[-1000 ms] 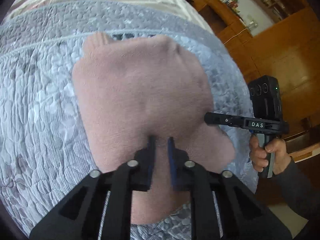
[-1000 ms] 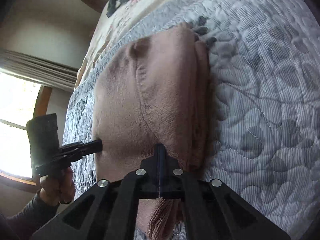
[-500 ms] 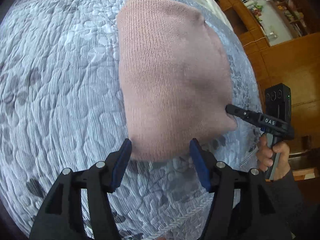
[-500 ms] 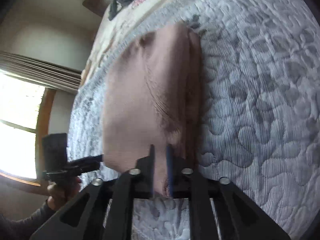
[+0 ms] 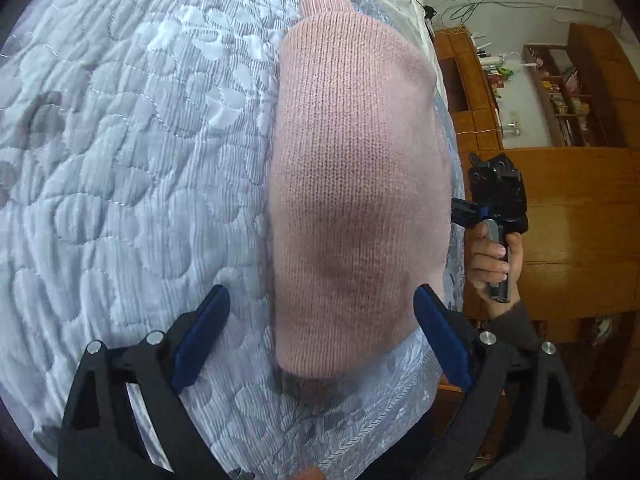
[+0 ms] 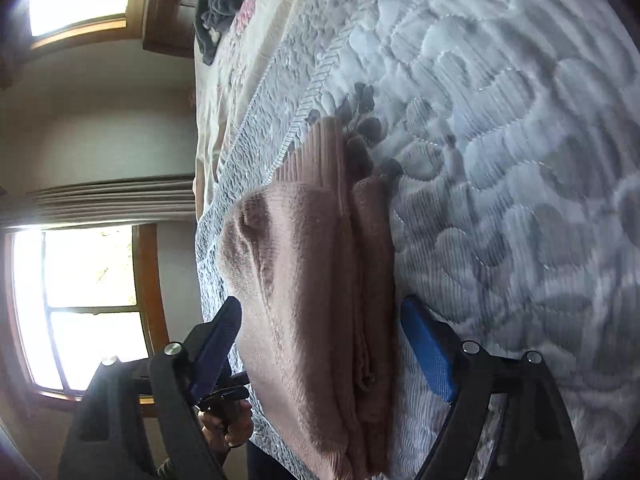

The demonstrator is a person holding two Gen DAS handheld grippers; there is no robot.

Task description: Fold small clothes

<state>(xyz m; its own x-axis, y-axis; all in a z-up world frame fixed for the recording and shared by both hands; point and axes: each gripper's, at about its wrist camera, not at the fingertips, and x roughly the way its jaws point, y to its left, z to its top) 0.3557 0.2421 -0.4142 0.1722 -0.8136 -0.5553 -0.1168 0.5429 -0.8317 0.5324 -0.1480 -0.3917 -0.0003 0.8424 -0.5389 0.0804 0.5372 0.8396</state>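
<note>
A folded pink knit garment (image 5: 356,200) lies on the grey-white quilted bedspread (image 5: 132,168), near the bed's edge. My left gripper (image 5: 320,308) is open, its blue pads spread on either side of the garment's near end, holding nothing. In the right wrist view the same garment (image 6: 320,288) shows its stacked folded layers along one side. My right gripper (image 6: 322,322) is open too, with its pads straddling the garment's end. The right gripper (image 5: 466,212) also appears in the left wrist view at the garment's far side, held by a hand (image 5: 494,264).
Wooden cabinets and shelves (image 5: 560,128) stand beyond the bed edge. A dark cloth (image 6: 220,0) lies on a floral sheet (image 6: 248,40) at the far end of the bed. A window (image 6: 88,304) is at the left. The other hand-held gripper (image 6: 224,394) shows behind my left finger.
Both grippers were shut on the garment one second ago. They have let go and opened wide, and the garment now lies flat and folded on the quilt.
</note>
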